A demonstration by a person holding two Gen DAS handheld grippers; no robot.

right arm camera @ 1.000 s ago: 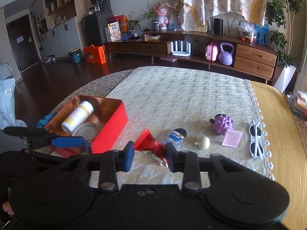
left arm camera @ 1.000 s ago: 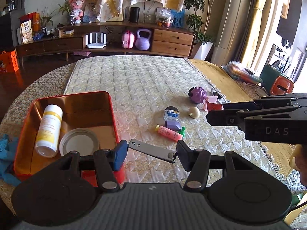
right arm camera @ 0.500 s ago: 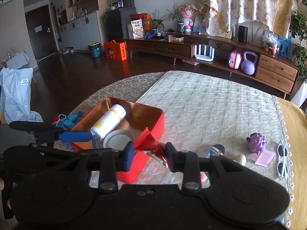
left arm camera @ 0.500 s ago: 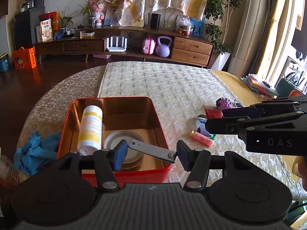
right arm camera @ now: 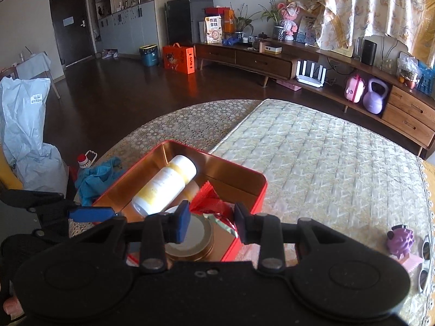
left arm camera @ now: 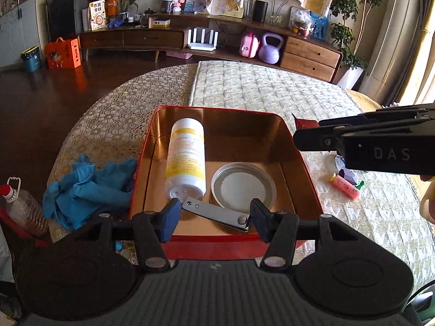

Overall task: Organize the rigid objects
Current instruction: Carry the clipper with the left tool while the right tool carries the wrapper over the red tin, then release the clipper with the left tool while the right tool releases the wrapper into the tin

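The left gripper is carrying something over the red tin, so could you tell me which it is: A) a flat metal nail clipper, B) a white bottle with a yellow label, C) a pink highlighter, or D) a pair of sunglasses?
A: the nail clipper spans between the left gripper's blue pads above the red tin, while the white bottle lies inside the tin.

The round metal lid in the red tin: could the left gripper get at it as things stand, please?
Probably not yet. The left gripper hangs right over the round metal lid in the red tin, with nothing lying over the lid, but its fingers are already shut on nail clippers, which would need dropping first.
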